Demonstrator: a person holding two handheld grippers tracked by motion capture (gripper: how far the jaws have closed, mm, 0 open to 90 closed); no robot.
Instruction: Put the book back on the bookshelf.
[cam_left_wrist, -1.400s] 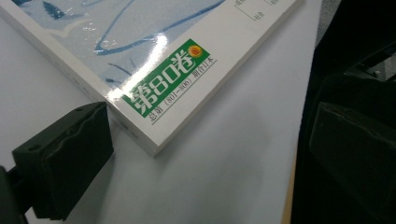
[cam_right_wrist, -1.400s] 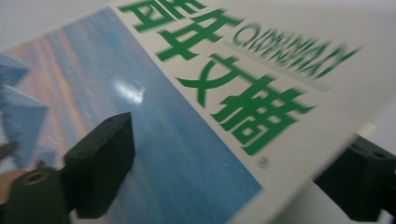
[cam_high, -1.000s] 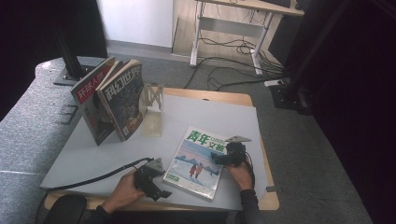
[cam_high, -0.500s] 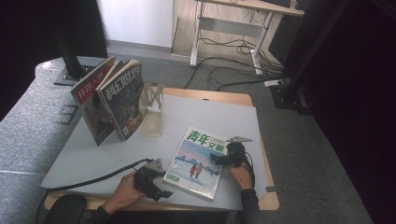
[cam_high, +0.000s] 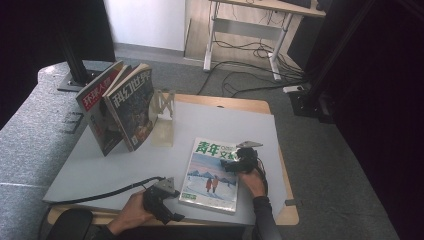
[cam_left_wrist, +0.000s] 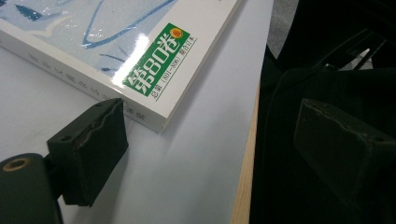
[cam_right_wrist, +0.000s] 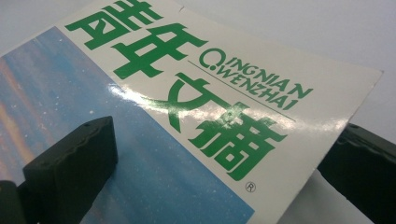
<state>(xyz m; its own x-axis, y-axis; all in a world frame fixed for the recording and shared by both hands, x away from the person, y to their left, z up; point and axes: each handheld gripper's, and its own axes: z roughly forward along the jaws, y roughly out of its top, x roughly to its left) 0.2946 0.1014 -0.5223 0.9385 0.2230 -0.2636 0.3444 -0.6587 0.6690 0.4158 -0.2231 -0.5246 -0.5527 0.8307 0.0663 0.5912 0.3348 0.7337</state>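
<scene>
Right now, line by line:

Magazine: a thick one with a blue cover and large green characters (cam_high: 214, 172) lies flat on the pale table (cam_high: 100, 165), near the front edge and toward the right side.

Left gripper: the left gripper (cam_high: 162, 197) sits low at the front of the table, just beside the magazine's near left corner. In the left gripper view its jaws stand apart; the corner with the green label (cam_left_wrist: 159, 58) lies just ahead of one jaw, and the other jaw hangs past the table's wooden edge. The jaws have just been closing a little, with nothing between them and no pad pressing on the magazine.

Right gripper: the right gripper (cam_high: 240, 161) rests at the magazine's upper right part, over the title. In the right gripper view its jaws stand wide, one over the blue cover and one beyond the right-hand edge of the cover (cam_right_wrist: 196, 121), so the edge lies between them; the pads do not press on it.

Hands: the left hand (cam_high: 131, 212) and the right hand (cam_high: 252, 182) hold the grippers from the bottom of the high view.

Elsewhere: two more magazines (cam_high: 120, 112) lean upright against a pale rack (cam_high: 164, 117) at the back left, well apart from the flat one.
</scene>
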